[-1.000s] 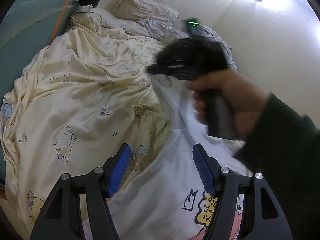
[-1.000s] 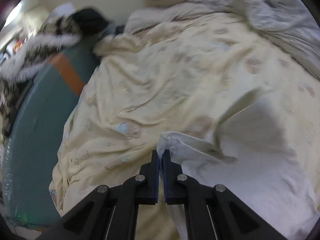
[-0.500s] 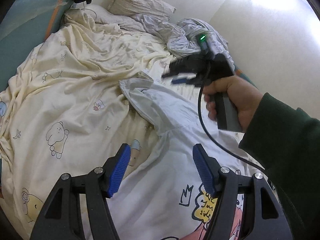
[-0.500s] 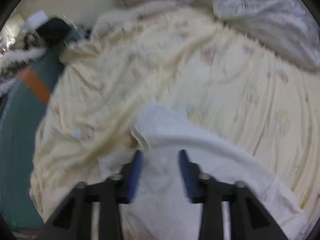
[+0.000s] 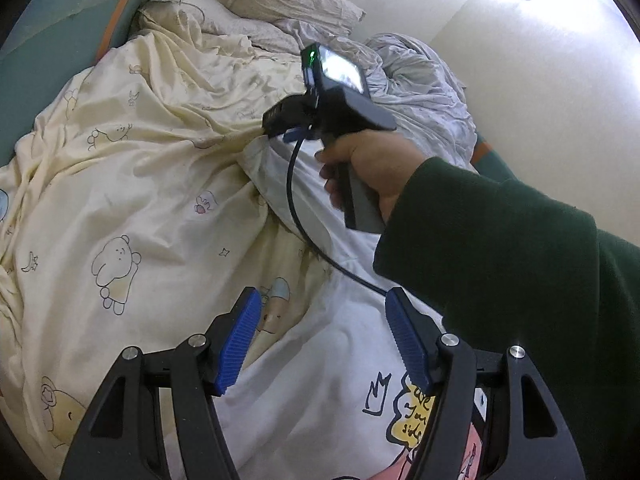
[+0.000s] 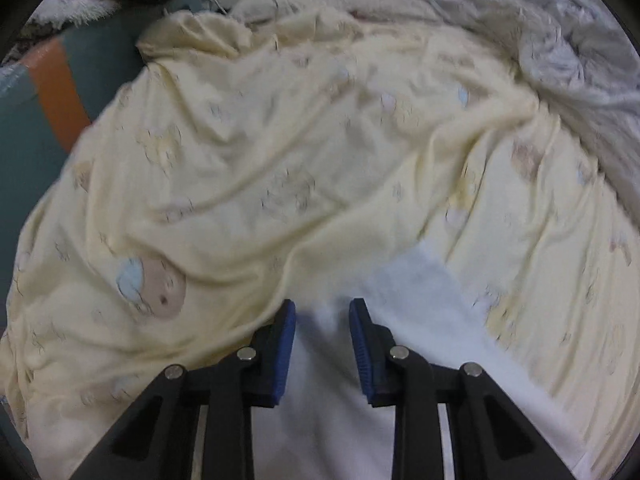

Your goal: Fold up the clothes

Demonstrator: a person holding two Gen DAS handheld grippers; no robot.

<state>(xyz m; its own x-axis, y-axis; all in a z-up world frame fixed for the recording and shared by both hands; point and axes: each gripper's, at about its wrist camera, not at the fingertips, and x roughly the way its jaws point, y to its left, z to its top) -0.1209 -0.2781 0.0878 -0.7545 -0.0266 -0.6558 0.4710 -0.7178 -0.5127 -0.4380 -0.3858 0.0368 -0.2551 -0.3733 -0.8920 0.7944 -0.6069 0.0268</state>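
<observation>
A white T-shirt point(image 5: 320, 368) with a cartoon print point(image 5: 412, 416) lies on the cream duvet point(image 5: 140, 184). My left gripper point(image 5: 324, 340) hovers open above the shirt's body, with nothing between its blue pads. A hand in a dark green sleeve point(image 5: 500, 260) holds my right gripper point(image 5: 280, 128) over the far end of the shirt's sleeve point(image 5: 272, 176). In the right wrist view, the right gripper point(image 6: 322, 320) is open, and the white sleeve point(image 6: 412, 292) lies flat under and beyond its parted pads, not pinched.
A pillow point(image 5: 296, 0) and a crumpled grey sheet point(image 5: 416, 80) lie at the head of the bed. A teal panel with an orange stripe point(image 6: 56, 92) borders the bed's left side. A pale wall point(image 5: 540, 100) runs along the right. A black cable point(image 5: 296, 208) hangs from the right gripper.
The right gripper was shut on the white sleeve and lifting it; it has opened and the sleeve now lies flat on the duvet. The left gripper has kept its place.
</observation>
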